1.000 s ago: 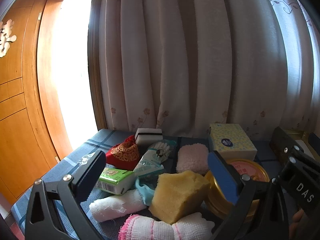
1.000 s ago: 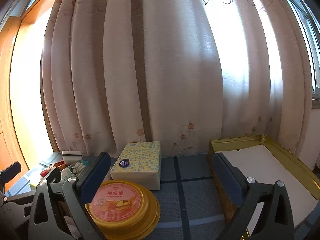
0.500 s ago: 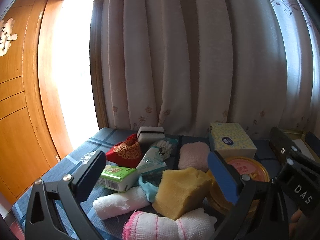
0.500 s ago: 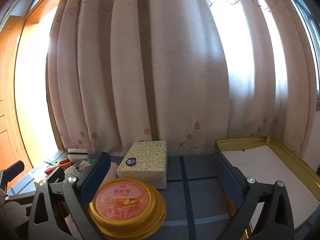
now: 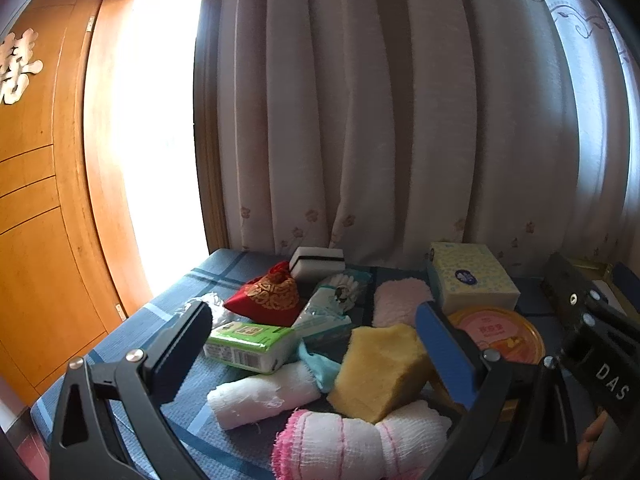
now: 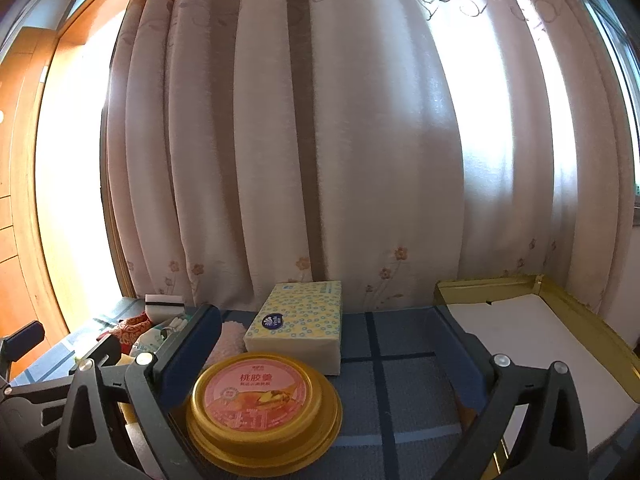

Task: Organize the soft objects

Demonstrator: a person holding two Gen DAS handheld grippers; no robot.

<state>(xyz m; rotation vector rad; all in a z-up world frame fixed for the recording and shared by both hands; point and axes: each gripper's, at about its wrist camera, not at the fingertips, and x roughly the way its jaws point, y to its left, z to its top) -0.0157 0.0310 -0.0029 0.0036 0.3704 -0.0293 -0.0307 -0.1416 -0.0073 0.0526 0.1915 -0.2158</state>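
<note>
Left gripper (image 5: 314, 342): jaws were spread wide and empty, hovering over the soft-item pile; against the view a second before, the pile sat slightly higher and further right in frame, indicating a small shift of the gripper.
Right gripper (image 6: 328, 344): jaws were released, holding nothing; the tin (image 6: 264, 404) and tissue pack (image 6: 298, 326) had moved rightward toward frame centre.
Soft items: sponge (image 5: 380, 366), white roll (image 5: 262, 398) and pink towel (image 5: 356, 442) lay touching on the blue cloth (image 5: 168, 312), none lifted.
Tray (image 6: 580, 320): gold-rimmed, white-lined, well apart to the right.
Task status: judged at approach stage; no grasp made, sorting not yet begun.
</note>
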